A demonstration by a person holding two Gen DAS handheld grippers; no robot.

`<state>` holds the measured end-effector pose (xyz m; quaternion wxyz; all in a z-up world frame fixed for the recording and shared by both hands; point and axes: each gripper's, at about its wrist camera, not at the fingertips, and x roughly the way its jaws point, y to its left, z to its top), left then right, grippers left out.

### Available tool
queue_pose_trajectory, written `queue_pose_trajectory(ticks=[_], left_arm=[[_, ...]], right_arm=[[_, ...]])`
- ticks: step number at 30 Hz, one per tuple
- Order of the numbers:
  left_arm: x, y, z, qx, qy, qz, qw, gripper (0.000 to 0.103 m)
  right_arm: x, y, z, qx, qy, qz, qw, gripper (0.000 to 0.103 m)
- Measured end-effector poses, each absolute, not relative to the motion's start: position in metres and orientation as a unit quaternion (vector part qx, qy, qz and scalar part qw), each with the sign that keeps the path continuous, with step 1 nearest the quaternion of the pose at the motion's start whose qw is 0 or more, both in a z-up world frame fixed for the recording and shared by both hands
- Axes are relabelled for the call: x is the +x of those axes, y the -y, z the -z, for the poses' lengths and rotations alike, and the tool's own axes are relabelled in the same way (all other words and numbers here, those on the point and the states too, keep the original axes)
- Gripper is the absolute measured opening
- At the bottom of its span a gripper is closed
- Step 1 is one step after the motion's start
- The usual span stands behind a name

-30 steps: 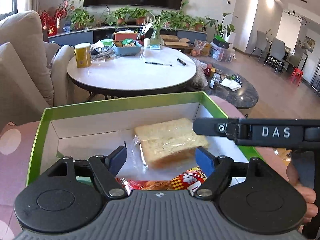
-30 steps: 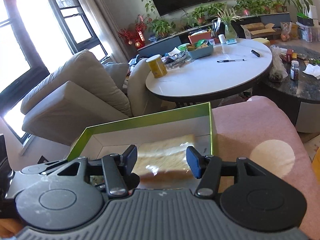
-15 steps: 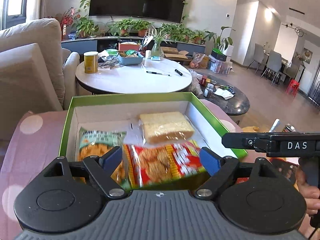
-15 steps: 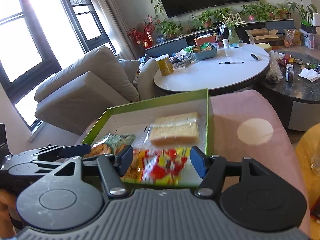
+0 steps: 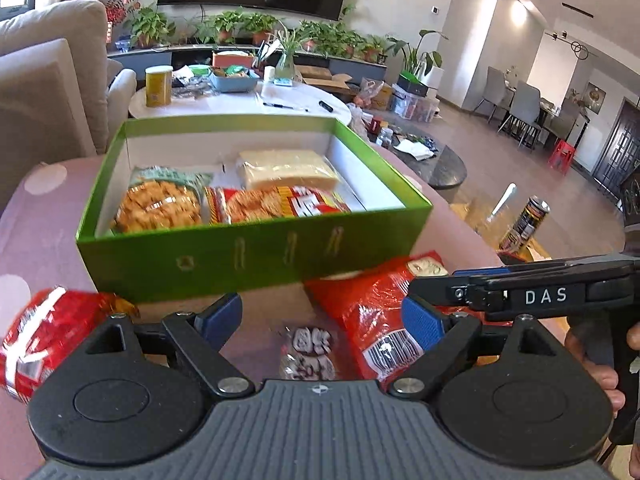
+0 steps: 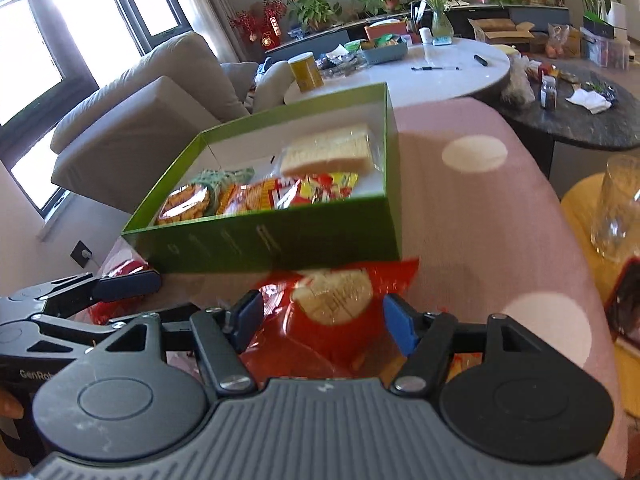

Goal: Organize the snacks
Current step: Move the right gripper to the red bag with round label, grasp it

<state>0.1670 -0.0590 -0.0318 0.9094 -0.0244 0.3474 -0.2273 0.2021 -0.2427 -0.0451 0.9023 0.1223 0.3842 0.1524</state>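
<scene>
A green box (image 5: 256, 258) stands on the pink dotted tablecloth (image 5: 44, 248). It holds wrapped bread (image 5: 286, 168), a red cracker packet (image 5: 276, 204) and an orange snack bag (image 5: 160, 200). In front of it lie a big red bag (image 5: 372, 312), a small swirl-cookie packet (image 5: 310, 350) and another red packet (image 5: 40, 332). My left gripper (image 5: 322, 318) hovers over the small packet, jaws opening, nothing pinched. My right gripper (image 6: 324, 320) hangs over the big red bag (image 6: 332, 312), jaws opening. The bag shows between the pads, which do not press it.
A drink can (image 5: 524, 220) and a clear glass (image 6: 620, 208) stand to the right on a yellow stand. Behind the box are a round white table (image 5: 240, 104) with clutter, a beige sofa (image 5: 40, 80) and a dark low table (image 6: 580, 120).
Both grippers have drawn back from over the box toward the near side. The packets in front of it have come into view, and both pairs of jaws stand wider.
</scene>
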Motion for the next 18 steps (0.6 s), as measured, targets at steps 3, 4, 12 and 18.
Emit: queue_pose_trajectory(ticks=[3,4,12,18], left_arm=[[0.162,0.059,0.034,-0.027,-0.35,0.228,0.908,0.085],[0.159,0.059,0.035,-0.029,-0.351,0.229,0.908,0.085],[0.157,0.067,0.043,-0.023,-0.364,0.228,0.903,0.086],[0.16,0.076,0.047,-0.012,-0.369,0.233,0.9,0.086]], right_arm=[[0.2,0.242,0.051,0.125,-0.397,-0.158,0.895,0.063],[0.196,0.243,0.053,0.126,-0.398,-0.16,0.894,0.063],[0.183,0.251,0.063,0.141,-0.391,-0.166,0.894,0.065],[0.193,0.262,0.07,0.165,-0.402,-0.177,0.883,0.069]])
